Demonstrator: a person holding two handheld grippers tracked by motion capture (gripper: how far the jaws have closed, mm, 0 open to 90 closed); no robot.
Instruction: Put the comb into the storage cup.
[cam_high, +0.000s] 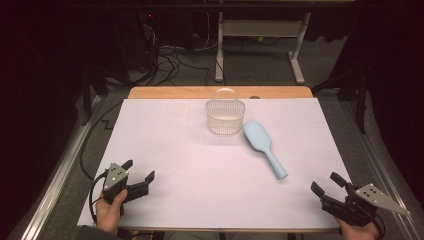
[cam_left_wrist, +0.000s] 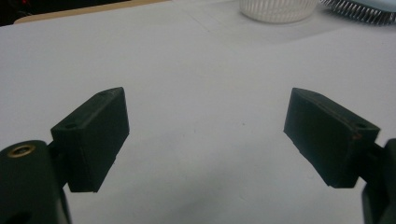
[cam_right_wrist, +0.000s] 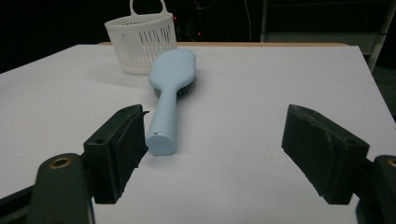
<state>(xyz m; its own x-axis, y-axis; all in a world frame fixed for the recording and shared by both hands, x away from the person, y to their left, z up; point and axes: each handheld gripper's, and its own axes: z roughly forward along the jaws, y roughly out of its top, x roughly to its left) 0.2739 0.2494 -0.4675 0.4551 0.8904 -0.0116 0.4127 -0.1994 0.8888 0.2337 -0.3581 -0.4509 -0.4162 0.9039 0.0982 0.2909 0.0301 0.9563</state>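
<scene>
A light blue hairbrush (cam_high: 263, 142) lies bristles-down on the white sheet, its handle pointing toward the near right. In the right gripper view the hairbrush (cam_right_wrist: 169, 93) runs away from the jaws, its handle end near the left jaw. A white slotted basket (cam_high: 225, 114) with a loop handle stands upright just behind and left of the brush head; the basket (cam_right_wrist: 142, 41) is also in the right gripper view, and its base (cam_left_wrist: 278, 9) is at the top of the left gripper view. My left gripper (cam_high: 138, 171) rests open at the near left. My right gripper (cam_high: 327, 181) is open at the near right, apart from the brush.
The white sheet (cam_high: 165, 145) covers a wooden table (cam_high: 175, 92). Beyond the table's far edge stand a metal desk frame (cam_high: 260, 45) and tangled cables (cam_high: 170, 57) on the floor. Dark floor surrounds the table sides.
</scene>
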